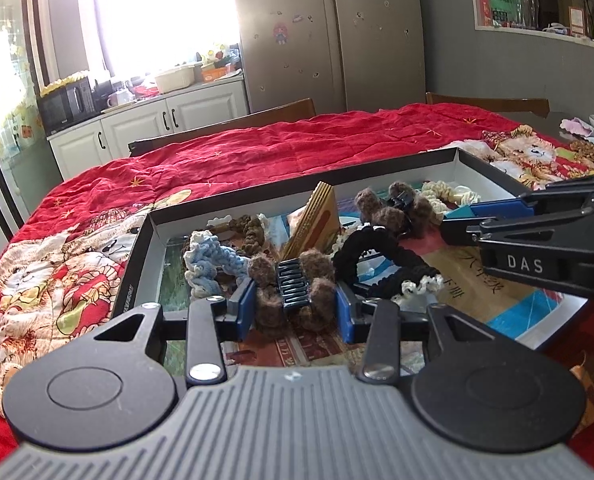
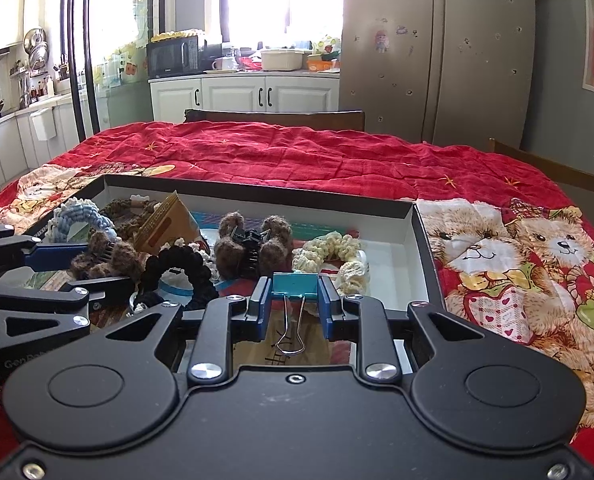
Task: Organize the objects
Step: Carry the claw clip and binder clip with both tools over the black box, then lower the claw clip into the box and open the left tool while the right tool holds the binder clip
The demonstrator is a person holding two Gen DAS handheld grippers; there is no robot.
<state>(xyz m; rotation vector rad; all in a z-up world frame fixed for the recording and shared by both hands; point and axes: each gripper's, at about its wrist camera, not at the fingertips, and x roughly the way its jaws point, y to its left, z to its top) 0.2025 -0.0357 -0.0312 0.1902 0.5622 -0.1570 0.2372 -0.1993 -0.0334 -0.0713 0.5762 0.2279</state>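
Fuzzy brown hair claw (image 1: 293, 292) sits clamped in my left gripper (image 1: 295, 308); right gripper (image 2: 295, 300) pinches teal binder clip (image 2: 295, 285); lift both clear of box (image 2: 421, 240) w/o snagging black scrunchie (image 1: 377, 256).

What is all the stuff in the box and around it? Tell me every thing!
shallow black cardboard box: one, white inside, on the red bear-print blanket
fuzzy brown hair claw clips: two, one in the left gripper, one mid-box
black knitted scrunchie: one, mid-box
cream crocheted scrunchie: one, right side
blue crocheted scrunchie: one, left side
teal binder clip: one, in the right gripper
left gripper: black, blue pads
right gripper: black, blue pads
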